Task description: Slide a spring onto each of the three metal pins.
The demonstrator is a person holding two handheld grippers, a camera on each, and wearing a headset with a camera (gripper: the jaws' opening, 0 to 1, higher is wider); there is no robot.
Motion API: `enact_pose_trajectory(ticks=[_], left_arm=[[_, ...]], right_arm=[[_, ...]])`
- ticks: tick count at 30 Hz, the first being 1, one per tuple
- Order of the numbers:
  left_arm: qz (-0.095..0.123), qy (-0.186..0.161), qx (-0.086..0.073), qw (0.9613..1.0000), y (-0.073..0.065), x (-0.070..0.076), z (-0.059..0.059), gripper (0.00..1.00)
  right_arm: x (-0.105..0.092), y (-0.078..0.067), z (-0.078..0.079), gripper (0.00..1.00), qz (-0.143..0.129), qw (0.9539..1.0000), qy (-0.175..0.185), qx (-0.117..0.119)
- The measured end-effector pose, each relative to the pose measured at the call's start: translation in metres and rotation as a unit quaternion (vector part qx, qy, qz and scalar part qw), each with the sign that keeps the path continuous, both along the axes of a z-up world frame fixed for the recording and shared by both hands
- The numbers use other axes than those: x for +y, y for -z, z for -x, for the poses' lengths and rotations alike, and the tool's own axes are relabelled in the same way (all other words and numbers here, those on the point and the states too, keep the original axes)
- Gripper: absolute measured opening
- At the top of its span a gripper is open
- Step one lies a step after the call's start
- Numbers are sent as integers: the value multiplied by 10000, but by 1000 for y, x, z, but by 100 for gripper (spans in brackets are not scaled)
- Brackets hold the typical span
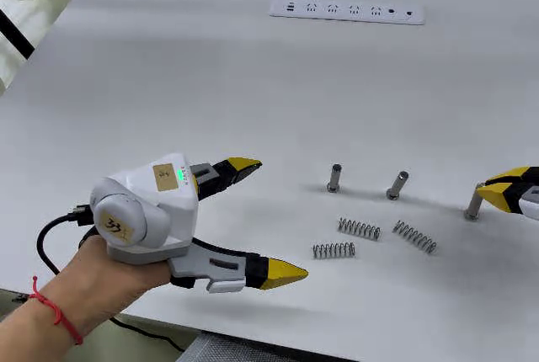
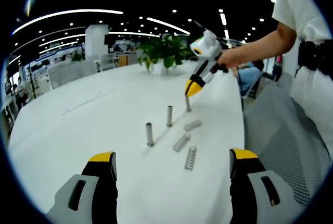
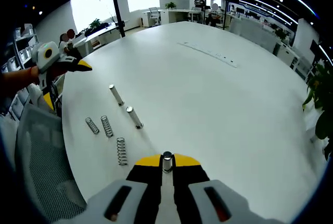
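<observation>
Three short metal pins stand on the white table: a left pin (image 1: 334,178), a middle pin (image 1: 397,184) and a right pin (image 1: 474,204). In front of them lie three loose springs (image 1: 359,228) (image 1: 333,250) (image 1: 414,236). My right gripper (image 1: 504,190) comes in from the right edge, its yellow tips shut on the right pin (image 3: 167,161). My left gripper (image 1: 265,217) hovers open at the lower left, well short of the springs (image 2: 190,157), with nothing between its jaws. From the left gripper view, the right gripper (image 2: 193,87) touches the farthest pin (image 2: 187,103).
A white power strip (image 1: 347,11) lies at the far side of the table. The table's near edge (image 1: 253,341) runs just below the left gripper. A person in white stands at the right of the left gripper view.
</observation>
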State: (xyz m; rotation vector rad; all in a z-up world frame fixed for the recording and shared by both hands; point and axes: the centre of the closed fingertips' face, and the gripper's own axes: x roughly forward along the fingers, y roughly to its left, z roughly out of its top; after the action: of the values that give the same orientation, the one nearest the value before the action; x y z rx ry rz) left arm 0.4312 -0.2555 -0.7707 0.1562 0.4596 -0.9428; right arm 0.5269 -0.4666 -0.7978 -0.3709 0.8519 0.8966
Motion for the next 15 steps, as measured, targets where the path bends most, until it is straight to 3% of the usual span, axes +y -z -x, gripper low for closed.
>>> enact_pose_trajectory(ticks=[15], left_arm=[[0,5,16,10000,-1,-3,1,91]], right_arm=[[-6,1,4,9,-24,10000,39,-17]])
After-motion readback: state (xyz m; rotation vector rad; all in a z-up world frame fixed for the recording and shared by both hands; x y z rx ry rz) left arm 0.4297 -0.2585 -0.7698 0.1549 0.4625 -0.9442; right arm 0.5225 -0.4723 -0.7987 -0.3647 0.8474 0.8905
